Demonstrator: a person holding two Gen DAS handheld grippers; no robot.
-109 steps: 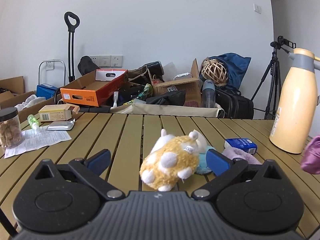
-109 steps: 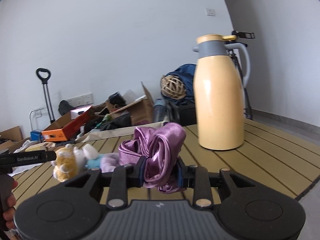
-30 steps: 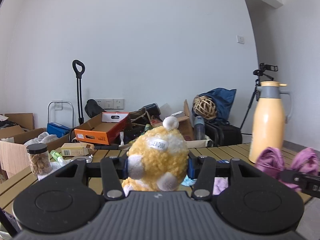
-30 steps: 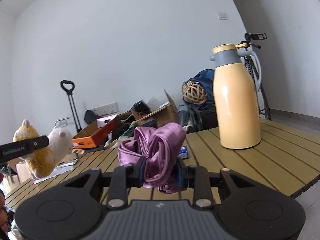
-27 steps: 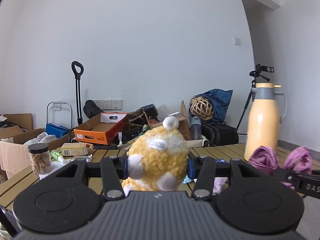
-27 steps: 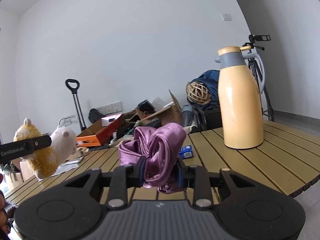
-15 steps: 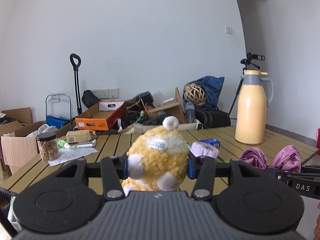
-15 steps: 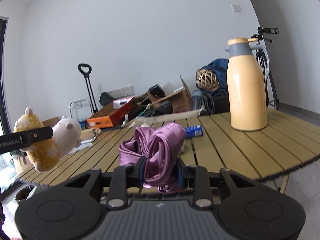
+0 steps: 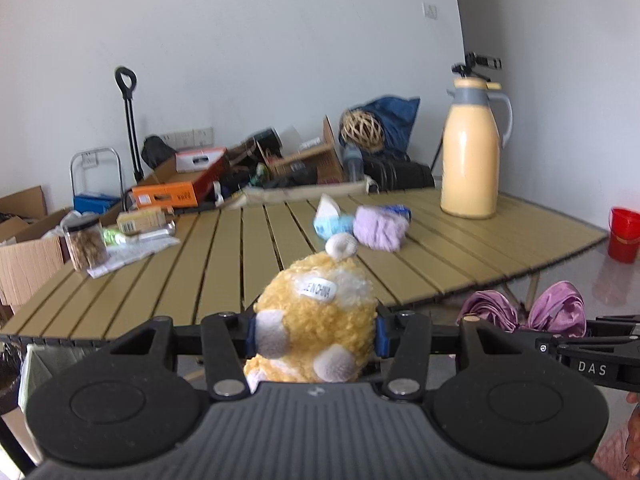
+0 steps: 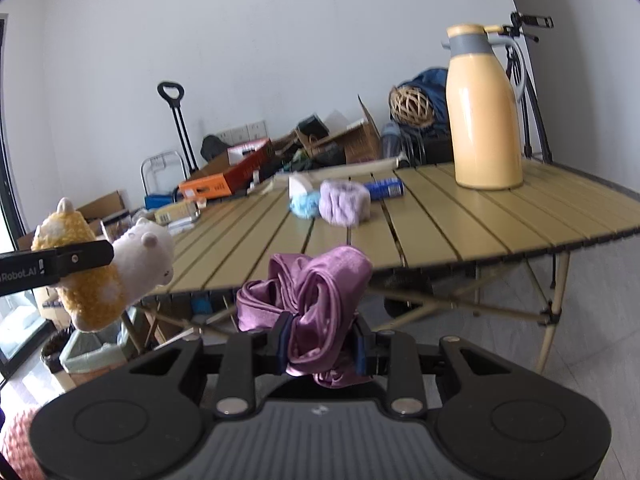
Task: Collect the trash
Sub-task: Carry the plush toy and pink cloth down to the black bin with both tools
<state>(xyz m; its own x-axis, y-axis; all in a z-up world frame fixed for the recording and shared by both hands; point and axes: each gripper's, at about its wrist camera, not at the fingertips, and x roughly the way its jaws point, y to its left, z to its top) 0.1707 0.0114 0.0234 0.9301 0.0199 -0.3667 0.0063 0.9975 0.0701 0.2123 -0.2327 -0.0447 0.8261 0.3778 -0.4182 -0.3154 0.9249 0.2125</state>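
My left gripper (image 9: pixel 316 330) is shut on a yellow and white plush toy (image 9: pixel 316 320), held in the air off the near edge of the slatted table (image 9: pixel 224 264). In the right wrist view the same plush toy (image 10: pixel 104 268) hangs at the left, clamped by the left gripper's finger (image 10: pixel 60 266). My right gripper (image 10: pixel 320 340) is shut on a crumpled purple satin cloth (image 10: pixel 312 296), also off the table's near edge. That purple cloth (image 9: pixel 556 308) shows at the right of the left wrist view. A bin lined with a pale green bag (image 10: pixel 94 354) stands on the floor below the plush toy.
On the table lie a lilac fluffy bundle (image 9: pixel 380 228), a light blue item (image 9: pixel 330 222), a blue pack (image 10: pixel 386 188), a jar (image 9: pixel 85 243), papers (image 9: pixel 132 250) and a tall yellow thermos (image 9: pixel 472 160). Boxes and bags crowd the far wall. A red bucket (image 9: pixel 624 234) stands on the floor.
Both grippers have drawn back from the table and dipped, each with its load still clamped. The table's near edge and legs, the floor and the lined bin have come into view.
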